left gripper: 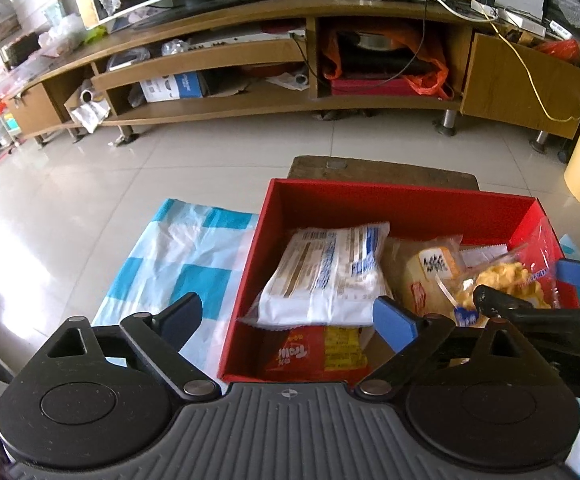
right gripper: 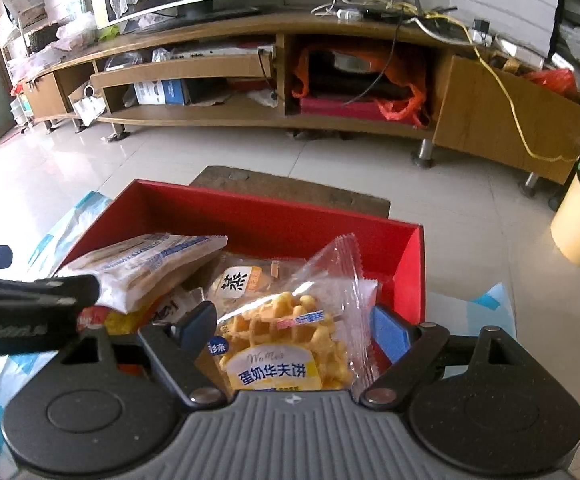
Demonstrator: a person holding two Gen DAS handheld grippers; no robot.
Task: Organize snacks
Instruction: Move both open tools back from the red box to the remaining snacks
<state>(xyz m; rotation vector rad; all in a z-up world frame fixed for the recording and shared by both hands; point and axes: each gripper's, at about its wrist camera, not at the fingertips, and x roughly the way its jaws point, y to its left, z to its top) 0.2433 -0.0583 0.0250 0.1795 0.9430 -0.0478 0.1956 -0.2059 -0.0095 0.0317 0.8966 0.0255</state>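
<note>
- Nearest the right wrist camera, the right gripper [right gripper: 290, 330] has its blue-padded fingers spread on either side of the clear-wrapped yellow waffle packet [right gripper: 285, 336]; the pads sit just beside the wrapper, and I cannot tell whether they touch it.
- That waffle packet lies at the right end of the open red cardboard box [right gripper: 273, 220], resting on other snacks.
- At its 11 o'clock is a clear-wrapped pale cake packet with a black character label [right gripper: 237, 280]; at 9 to 10 o'clock a white flat packet with blue print [left gripper: 326, 276] lies tilted across the pile.
- Under the white packet, a red-and-yellow snack packet [left gripper: 322, 352] shows at the box's near wall.
- The left gripper [left gripper: 290, 320] hovers over the box's left near corner with its jaws wide apart, holding nothing.
- The box stands on a blue-and-white checked plastic sheet [left gripper: 185, 256].
- Judgement: the step in hand is placing or releasing the waffle packet into the box. The next move probably calls for lifting the right gripper straight clear without dragging the wrapper.
</note>
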